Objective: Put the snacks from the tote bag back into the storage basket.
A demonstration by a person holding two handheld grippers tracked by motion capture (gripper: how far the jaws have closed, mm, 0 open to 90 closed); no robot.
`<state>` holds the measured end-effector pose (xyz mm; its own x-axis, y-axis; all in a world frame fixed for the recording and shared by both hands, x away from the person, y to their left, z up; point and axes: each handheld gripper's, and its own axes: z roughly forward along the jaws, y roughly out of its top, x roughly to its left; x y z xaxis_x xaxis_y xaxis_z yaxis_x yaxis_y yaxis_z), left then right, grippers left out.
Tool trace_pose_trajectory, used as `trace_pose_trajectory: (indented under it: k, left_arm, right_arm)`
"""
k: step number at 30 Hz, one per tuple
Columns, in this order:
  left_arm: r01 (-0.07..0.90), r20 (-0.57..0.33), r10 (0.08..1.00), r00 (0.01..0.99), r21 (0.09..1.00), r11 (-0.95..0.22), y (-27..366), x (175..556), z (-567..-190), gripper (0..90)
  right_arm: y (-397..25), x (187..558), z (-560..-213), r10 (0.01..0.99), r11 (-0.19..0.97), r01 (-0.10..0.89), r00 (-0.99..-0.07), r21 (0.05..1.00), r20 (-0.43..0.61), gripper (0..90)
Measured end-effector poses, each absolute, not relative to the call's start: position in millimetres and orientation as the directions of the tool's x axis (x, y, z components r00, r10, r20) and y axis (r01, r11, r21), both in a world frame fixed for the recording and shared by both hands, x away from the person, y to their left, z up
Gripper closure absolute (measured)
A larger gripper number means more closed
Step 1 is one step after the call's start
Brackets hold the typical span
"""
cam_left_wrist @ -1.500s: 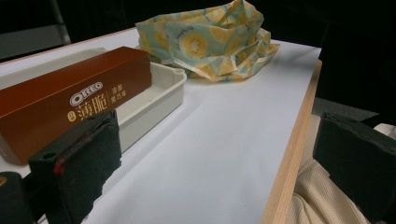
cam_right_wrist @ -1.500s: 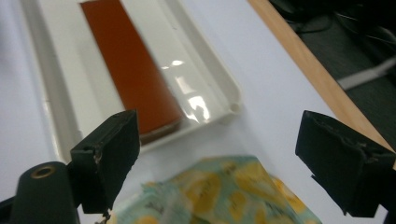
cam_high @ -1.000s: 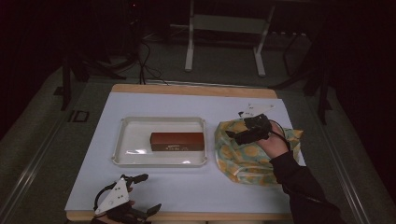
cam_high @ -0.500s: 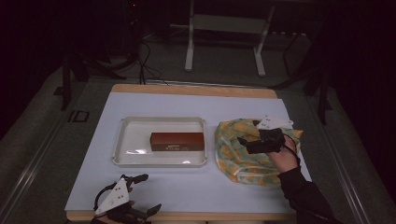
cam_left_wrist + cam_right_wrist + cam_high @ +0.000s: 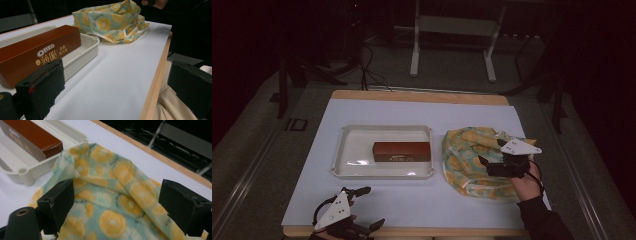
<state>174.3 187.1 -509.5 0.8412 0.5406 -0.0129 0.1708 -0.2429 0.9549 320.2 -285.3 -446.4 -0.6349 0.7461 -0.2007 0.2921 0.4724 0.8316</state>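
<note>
With its jaws held wide apart, the right gripper (image 5: 490, 163) is poised over the lemon-print bag (image 5: 469, 160) just right of the white tray (image 5: 357, 167), where the brown box (image 5: 401, 151) lies, so a pinch of the bag seems next, while the left gripper (image 5: 364, 206), also spread, is parked near the tray's front.

Brown box (image 5: 37, 56) lying in the white tray (image 5: 86, 51): long side panel carries "OREO" in white outlined letters, with Chinese characters printed just right of the logo and below it. In the right gripper view the box's side lettering (image 5: 18, 140) is too blurred to read. No other legible text.
</note>
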Motion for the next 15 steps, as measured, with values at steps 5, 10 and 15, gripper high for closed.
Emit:
trace_pose_trajectory:
  k: [5, 10, 15]
  left_arm:
    - [0.171, -0.012, 0.541, 0.841, 0.955, -0.244, 187.1, 174.3, -509.5, 1.3]
    - [0.171, -0.011, 0.541, 0.841, 0.954, -0.245, 187.0, 174.1, -509.4, 1.3]
    - [0.168, -0.009, 0.539, 0.842, 0.954, -0.247, 186.9, 173.7, -509.2, 1.3]
  right_arm:
    - [-296.1, 308.8, -453.3, 0.780, 0.438, 0.299, -0.595, 0.848, -0.193, 12.8]
    - [-304.7, 299.2, -457.8, 0.803, 0.410, 0.295, -0.566, 0.863, -0.188, 12.7]
    - [-313.0, 290.4, -462.9, 0.827, 0.382, 0.290, -0.531, 0.877, -0.184, 12.2]
